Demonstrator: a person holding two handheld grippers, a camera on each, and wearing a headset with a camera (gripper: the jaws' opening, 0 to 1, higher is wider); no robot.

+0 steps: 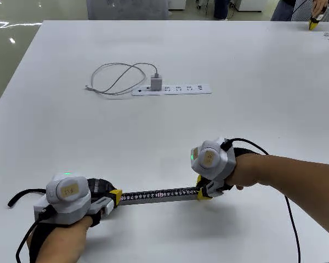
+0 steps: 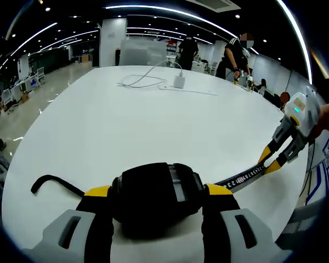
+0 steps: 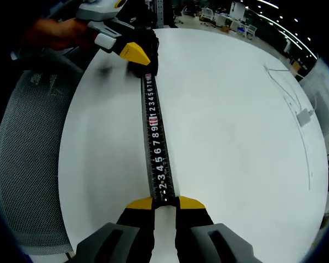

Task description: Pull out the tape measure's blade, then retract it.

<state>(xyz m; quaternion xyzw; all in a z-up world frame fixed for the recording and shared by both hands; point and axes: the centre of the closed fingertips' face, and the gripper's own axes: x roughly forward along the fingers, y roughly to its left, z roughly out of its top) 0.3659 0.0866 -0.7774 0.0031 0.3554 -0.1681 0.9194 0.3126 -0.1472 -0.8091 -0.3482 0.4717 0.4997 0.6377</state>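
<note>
The left gripper [image 2: 156,192] has its yellow-tipped jaws pressed on both sides of the black rounded tape measure case [image 2: 153,208], which sits on the white table [image 1: 153,137] near the person's edge. The right gripper [image 3: 164,204] pinches between closed jaws the end of the dark metal blade [image 3: 155,137] with white numbers, and this blade runs straight from the case to it, just above the table. Farther away lie a white power strip [image 1: 172,89] and a looped grey cable [image 1: 115,79].
</note>
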